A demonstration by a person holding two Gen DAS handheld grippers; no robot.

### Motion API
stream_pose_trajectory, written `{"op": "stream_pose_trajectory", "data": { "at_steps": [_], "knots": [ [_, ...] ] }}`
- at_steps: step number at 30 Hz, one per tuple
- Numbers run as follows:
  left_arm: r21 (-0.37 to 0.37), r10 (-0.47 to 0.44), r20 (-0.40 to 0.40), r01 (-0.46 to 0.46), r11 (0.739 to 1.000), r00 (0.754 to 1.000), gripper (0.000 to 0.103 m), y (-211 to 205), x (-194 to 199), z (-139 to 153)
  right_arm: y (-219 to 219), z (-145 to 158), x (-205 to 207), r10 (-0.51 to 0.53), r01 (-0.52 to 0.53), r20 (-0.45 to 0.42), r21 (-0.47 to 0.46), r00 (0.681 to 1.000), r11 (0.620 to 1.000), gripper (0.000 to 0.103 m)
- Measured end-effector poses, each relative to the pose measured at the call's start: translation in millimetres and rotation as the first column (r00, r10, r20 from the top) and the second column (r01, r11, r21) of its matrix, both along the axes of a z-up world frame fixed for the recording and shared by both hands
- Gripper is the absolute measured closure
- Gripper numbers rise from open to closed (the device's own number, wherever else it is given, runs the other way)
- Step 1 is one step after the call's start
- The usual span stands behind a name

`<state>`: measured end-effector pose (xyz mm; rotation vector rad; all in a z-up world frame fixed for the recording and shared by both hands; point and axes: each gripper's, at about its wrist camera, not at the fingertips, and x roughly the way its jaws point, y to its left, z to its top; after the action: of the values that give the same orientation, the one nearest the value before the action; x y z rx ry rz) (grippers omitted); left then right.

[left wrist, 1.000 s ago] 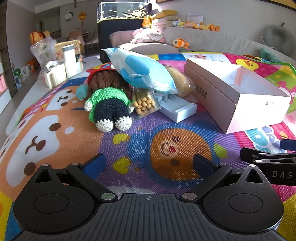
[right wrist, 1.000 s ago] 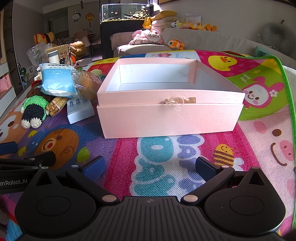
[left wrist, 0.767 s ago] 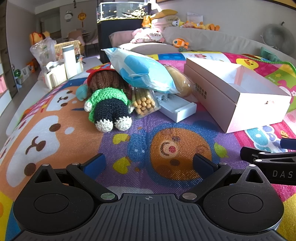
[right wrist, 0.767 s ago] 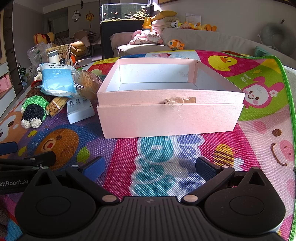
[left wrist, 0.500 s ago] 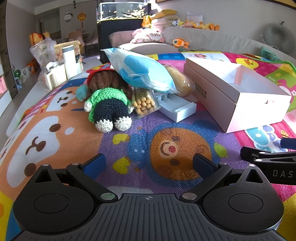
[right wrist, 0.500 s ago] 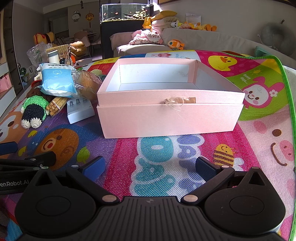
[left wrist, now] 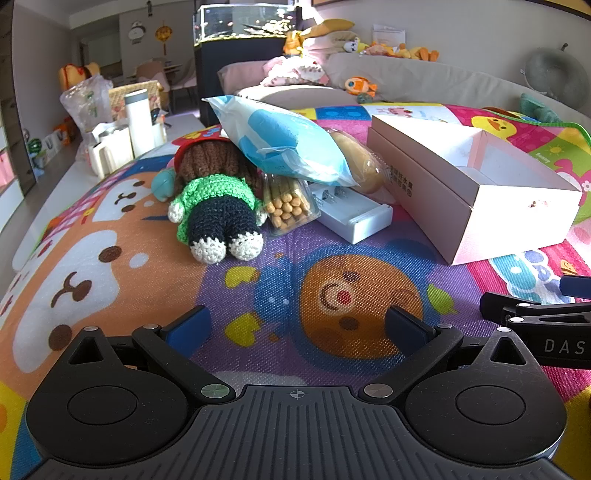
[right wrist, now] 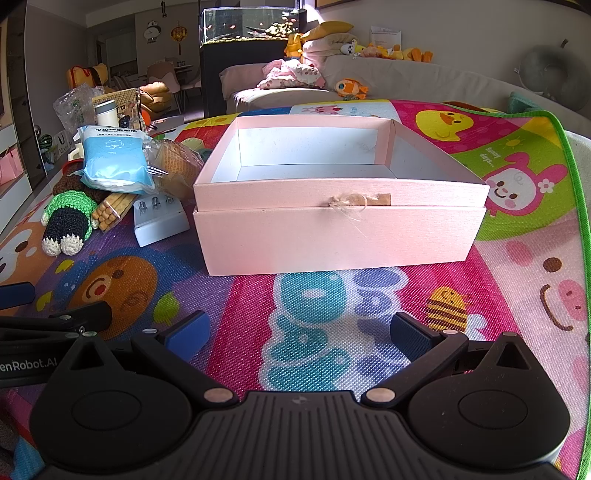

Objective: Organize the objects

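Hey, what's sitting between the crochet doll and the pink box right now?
In the left wrist view, between the crochet doll and pink box lie a clear packet of biscuit sticks and a white tray, under a blue packet.

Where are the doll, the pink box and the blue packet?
doll (left wrist: pixel 218 206): left wrist view, on its green sweater.
pink box (right wrist: pixel 332 236): right wrist view, on its front wall.
blue packet (left wrist: pixel 288 147): left wrist view, on its blue side.

Sunlit room: sofa (right wrist: pixel 424 79), fish tank (right wrist: pixel 255 26) (wall clock (right wrist: pixel 150 31) beyond).
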<state>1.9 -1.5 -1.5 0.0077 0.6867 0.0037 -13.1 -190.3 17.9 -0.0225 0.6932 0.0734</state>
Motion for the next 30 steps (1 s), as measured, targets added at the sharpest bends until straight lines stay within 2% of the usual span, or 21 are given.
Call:
{"op": "stream_pose_trajectory", "data": {
  "at_steps": [8, 12, 15, 17, 20, 22, 25, 28, 30],
  "knots": [
    [-0.003, 0.0, 0.0, 0.0, 1.0, 1.0, 0.0, 0, 0, 0, 0, 1, 0, 0.0, 0.0, -0.001, 0.002, 1.0, 1.0, 0.0],
    [-0.036, 0.002, 0.013, -0.001, 0.999, 1.0, 0.001, 6, -4, 4, 0, 1, 0, 0.012, -0.012, -0.005, 0.004, 1.0, 1.0, 0.0],
    [-0.06, 0.019, 0.048, -0.016, 0.998, 0.999, 0.001, 12, -11, 14, -5, 3, -4, 0.047, -0.047, -0.018, 0.004, 0.999, 0.999, 0.0],
    [-0.089, 0.012, 0.118, -0.001, 0.996, 0.993, 0.001, 14, -11, 35, -7, 3, -2, 0.057, -0.057, -0.026, 0.012, 0.998, 0.998, 0.0],
    [-0.147, -0.005, 0.198, 0.035, 0.989, 0.98, 0.001, 18, 14, 72, -6, 5, -3, 0.062, -0.062, -0.04, 0.002, 0.997, 0.998, 0.0],
    [-0.177, -0.002, 0.185, 0.035, 0.984, 0.983, 0.001, 20, 46, 83, -7, 6, -5, 0.069, -0.069, -0.05, 0.001, 0.996, 0.998, 0.0],
    [-0.105, 0.038, 0.113, -0.026, 0.994, 0.993, 0.001, 18, 97, 81, -7, 6, -6, 0.079, -0.08, -0.062, -0.003, 0.995, 0.997, 0.0],
    [-0.117, 0.044, 0.033, -0.039, 0.992, 0.998, 0.001, 22, 132, 66, -9, 7, -10, 0.088, -0.089, -0.066, -0.002, 0.994, 0.996, 0.0],
    [-0.06, 0.026, 0.061, -0.022, 0.998, 0.998, 0.002, 18, 139, 59, -9, 7, -13, 0.091, -0.091, -0.071, -0.001, 0.993, 0.996, 0.0]
  ]
}}
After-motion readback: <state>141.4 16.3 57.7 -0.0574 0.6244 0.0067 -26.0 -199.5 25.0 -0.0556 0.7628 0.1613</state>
